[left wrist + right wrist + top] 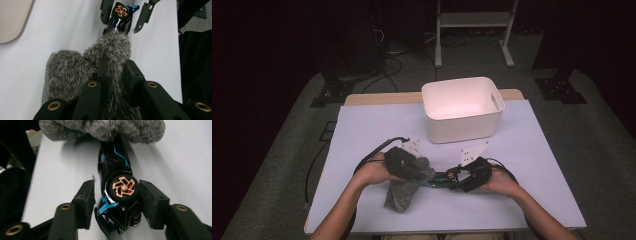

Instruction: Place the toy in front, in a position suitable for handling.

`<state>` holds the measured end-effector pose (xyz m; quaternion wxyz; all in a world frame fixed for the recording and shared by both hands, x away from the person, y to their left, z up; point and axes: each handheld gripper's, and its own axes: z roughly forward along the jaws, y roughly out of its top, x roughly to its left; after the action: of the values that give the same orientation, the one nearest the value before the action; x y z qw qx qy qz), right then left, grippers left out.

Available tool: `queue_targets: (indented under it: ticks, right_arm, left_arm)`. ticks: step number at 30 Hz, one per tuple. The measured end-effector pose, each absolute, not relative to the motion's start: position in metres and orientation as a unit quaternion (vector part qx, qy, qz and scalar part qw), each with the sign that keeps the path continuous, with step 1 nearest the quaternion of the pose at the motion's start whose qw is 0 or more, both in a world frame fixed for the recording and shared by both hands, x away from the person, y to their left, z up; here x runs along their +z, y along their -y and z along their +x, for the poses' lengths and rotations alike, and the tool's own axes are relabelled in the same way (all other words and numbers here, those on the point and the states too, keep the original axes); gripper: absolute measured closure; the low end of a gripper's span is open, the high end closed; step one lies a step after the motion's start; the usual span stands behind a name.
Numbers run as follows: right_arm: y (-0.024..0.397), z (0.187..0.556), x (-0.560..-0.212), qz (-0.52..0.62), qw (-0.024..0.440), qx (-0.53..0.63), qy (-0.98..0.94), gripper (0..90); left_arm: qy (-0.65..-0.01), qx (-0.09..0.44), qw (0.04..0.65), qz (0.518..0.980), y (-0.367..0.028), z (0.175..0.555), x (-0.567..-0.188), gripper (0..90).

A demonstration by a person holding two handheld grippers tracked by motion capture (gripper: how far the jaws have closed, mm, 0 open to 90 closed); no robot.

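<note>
Pinching a fuzzy grey cloth (pixel 75 75), the left gripper (pixel 116 72) rubs it against a black-and-blue toy car (pixel 116 192) lying between the right gripper's (pixel 116 202) spread jaws on the table's white mat (pixel 372 125).

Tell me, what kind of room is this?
Probably a lab or recording workspace: a covered table in a dark room, cables on the floor, and a person working hand-held grippers beside a white bin.

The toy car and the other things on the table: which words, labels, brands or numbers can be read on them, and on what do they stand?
No text can be read.
Toy car: blue stripes and a copper wheel pattern, no letters.
Grey fluffy cloth: no label.
White bin: plain.
</note>
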<state>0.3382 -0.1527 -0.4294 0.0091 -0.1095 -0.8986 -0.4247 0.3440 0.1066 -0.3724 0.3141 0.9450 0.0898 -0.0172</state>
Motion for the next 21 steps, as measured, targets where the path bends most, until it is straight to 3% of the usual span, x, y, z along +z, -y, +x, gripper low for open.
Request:
queue_targets:
  ticks: [8, 21]
  right_arm:
    - [0.150, 0.328, -0.421, -0.126, 0.022, -0.431, 0.893, 36.6]
    - [0.148, 0.316, -0.437, -0.153, 0.011, -0.423, 0.893, 23.9]
  left_arm:
    - [-0.073, -0.020, 0.305, 0.949, -0.106, 0.327, -0.374, 76.8]
    - [-0.050, -0.032, 0.296, 0.953, -0.107, 0.307, -0.382, 76.8]
